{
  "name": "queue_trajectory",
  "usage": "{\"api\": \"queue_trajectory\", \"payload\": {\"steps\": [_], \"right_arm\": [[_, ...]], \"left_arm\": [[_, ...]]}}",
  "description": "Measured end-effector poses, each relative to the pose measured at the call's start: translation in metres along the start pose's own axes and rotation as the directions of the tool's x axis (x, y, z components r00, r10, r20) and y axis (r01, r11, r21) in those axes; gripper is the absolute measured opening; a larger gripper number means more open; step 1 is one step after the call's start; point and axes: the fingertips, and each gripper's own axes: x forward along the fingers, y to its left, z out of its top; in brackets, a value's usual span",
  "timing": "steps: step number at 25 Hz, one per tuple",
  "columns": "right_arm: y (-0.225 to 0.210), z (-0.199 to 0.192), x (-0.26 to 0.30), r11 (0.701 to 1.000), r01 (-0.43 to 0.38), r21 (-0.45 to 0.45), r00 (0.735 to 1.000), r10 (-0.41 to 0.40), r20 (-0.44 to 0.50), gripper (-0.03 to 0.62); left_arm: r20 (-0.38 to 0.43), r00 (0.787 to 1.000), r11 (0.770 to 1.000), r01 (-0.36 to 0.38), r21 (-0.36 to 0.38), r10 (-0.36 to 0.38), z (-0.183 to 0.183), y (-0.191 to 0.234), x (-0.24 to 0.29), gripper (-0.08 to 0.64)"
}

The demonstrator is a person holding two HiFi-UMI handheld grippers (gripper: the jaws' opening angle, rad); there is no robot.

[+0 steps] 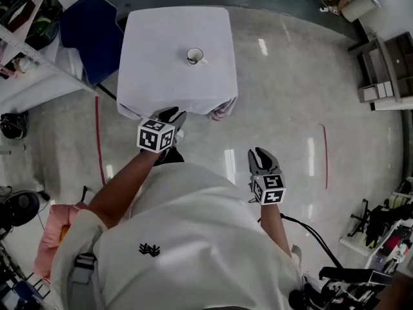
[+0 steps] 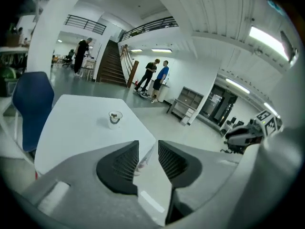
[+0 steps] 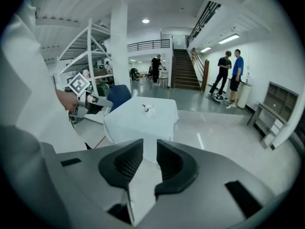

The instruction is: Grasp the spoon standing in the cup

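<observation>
A small white cup with a spoon standing in it sits near the middle of a table under a white cloth. My left gripper hangs at the table's near edge, short of the cup, its jaws apart with nothing between them. The left gripper view has the cup ahead, beyond the left gripper. My right gripper is lower right over the floor, away from the table, open and empty. In the right gripper view the cup stands far off past the right gripper.
A blue chair stands at the table's far left corner. A pinkish cloth hangs at the table's near right corner. Red tape marks the floor. Cluttered shelves line the left side. People stand far off by a staircase.
</observation>
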Motion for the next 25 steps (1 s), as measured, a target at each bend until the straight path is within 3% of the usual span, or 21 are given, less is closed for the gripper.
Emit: {"api": "queue_trajectory", "payload": {"steps": [3,9,11,13,15,19,23,25], "right_arm": [[-0.008,0.021,0.007,0.996,0.078,0.039,0.997,-0.078,-0.008,0.095],[-0.008,0.038,0.027,0.977,0.180,0.111,0.983,-0.174,-0.061,0.095],[-0.004,0.042,0.038,0.970,0.213,0.119,0.976,-0.205,-0.079,0.095],[0.000,0.046,0.045,0.960,0.245,0.133,0.968,-0.234,-0.093,0.095],[0.002,0.047,0.047,0.948,0.274,0.163,0.960,-0.260,-0.107,0.095],[0.003,0.043,0.043,0.918,0.333,0.216,0.940,-0.306,-0.149,0.094],[0.003,0.035,0.038,0.888,0.384,0.252,0.919,-0.343,-0.194,0.094],[0.006,0.029,0.036,0.878,0.399,0.264,0.913,-0.354,-0.204,0.094]], "left_arm": [[-0.038,0.999,0.995,0.000,0.098,0.003,0.032,0.043,0.037,0.117],[-0.111,0.993,0.993,0.055,0.104,-0.043,0.077,0.103,0.105,0.133],[-0.139,0.990,0.982,0.064,0.176,-0.040,0.085,0.121,0.128,0.138],[-0.168,0.985,0.957,0.076,0.281,-0.029,0.089,0.137,0.148,0.138],[-0.202,0.979,0.904,0.095,0.416,-0.010,0.092,0.148,0.165,0.141],[-0.274,0.962,0.734,0.186,0.653,-0.001,0.090,0.154,0.194,0.146],[-0.365,0.931,0.579,0.296,0.760,0.003,0.077,0.155,0.218,0.146],[-0.383,0.924,0.538,0.316,0.782,0.014,0.068,0.159,0.227,0.146]]}}
